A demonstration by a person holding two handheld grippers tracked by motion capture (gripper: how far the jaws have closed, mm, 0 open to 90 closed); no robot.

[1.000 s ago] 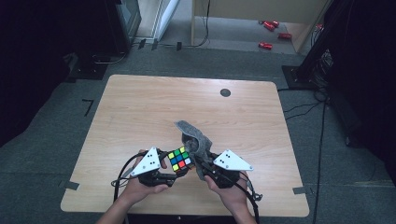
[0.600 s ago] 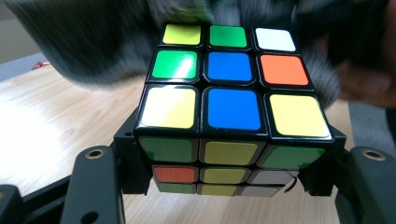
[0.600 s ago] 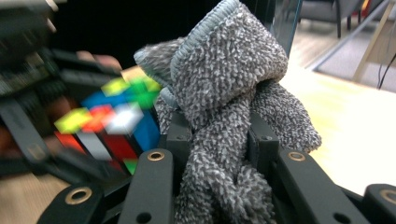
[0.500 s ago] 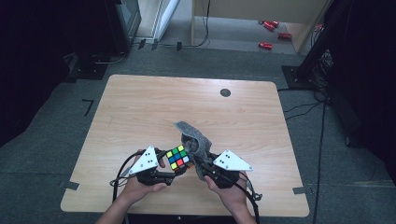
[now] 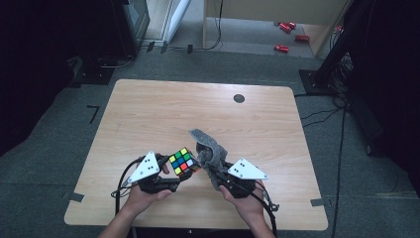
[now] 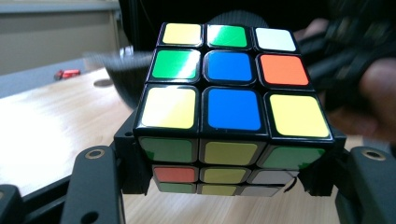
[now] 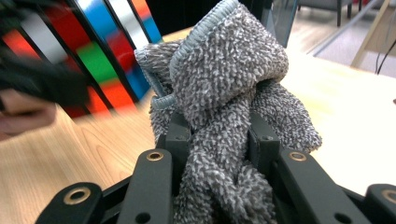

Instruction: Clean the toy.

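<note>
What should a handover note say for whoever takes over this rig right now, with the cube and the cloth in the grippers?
Left gripper: shut on the puzzle cube, held by its sides at the near edge of the table, scrambled faces showing.
Right gripper: shut on the grey cloth, bunched between the jaws with a fold standing above them.
Position: in the high view the cloth sits right beside the cube's right face; I cannot tell whether they touch.
Done: both things are picked up and brought together.
Left: probably wiping the cube's faces with the cloth, turning the cube as needed, then setting both down.
</note>
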